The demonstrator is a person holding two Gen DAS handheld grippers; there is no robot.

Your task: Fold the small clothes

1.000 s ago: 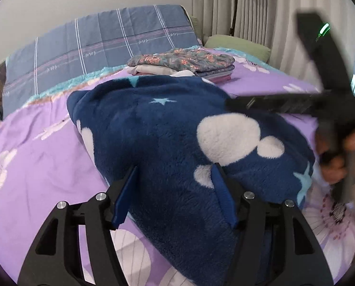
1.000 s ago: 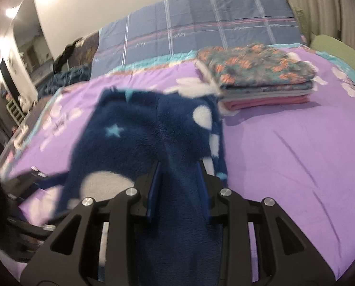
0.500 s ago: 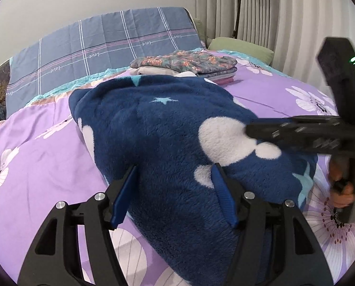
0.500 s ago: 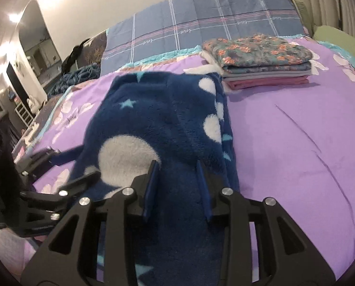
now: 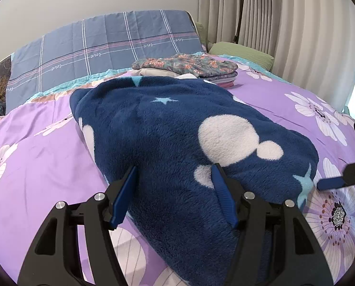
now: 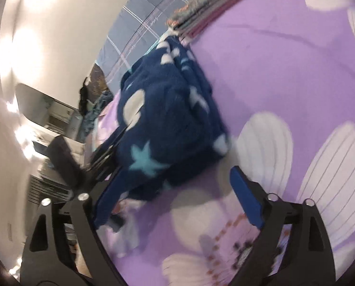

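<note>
Gripping near edge of navy fleece garment point(image 5: 177, 138), left gripper point(image 5: 175, 186) had blue fingers point(image 5: 221, 193) sunk into thick folded pile, clamped on it. Right gripper point(image 6: 172, 190) was opening, fingers wide apart, nothing pressed between; garment's star-marked corner lay just ahead of them, near left finger point(image 6: 108, 200), view tilted and blurred. Garment lay folded on purple floral bedspread point(image 5: 34, 147). Stack of folded clothes point(image 5: 189, 66) sat beyond its far end, near plaid pillow point(image 5: 101, 45).

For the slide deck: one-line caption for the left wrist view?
Left claw clamps the folded navy fleece garment on the purple floral bedspread; folded stack behind.
</note>
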